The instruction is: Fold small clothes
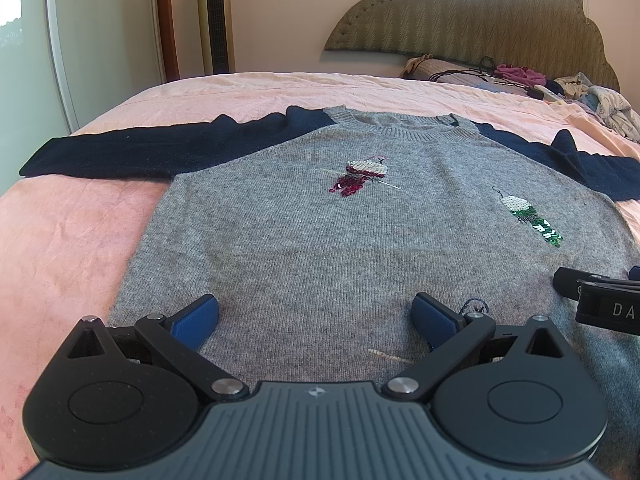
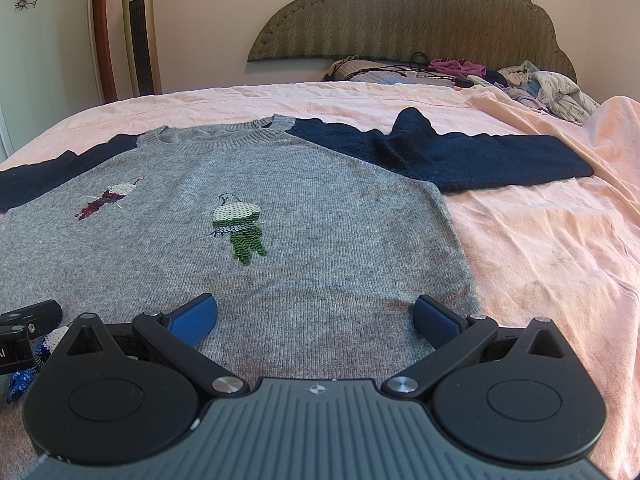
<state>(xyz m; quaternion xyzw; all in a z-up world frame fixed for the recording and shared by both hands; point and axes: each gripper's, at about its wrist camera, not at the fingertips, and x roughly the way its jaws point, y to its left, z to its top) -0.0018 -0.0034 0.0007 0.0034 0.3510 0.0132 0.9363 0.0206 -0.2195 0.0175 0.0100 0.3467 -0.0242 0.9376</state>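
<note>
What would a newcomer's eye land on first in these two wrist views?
A grey sweater with navy sleeves lies flat on the pink bedsheet, sequin figures in red and green on its chest. Both tongs, left and right, hover open over its hem.

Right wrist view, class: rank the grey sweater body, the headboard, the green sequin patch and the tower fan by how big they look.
1. Grey sweater body, though it lies nearest the camera.
2. Headboard.
3. Tower fan.
4. Green sequin patch.
</note>
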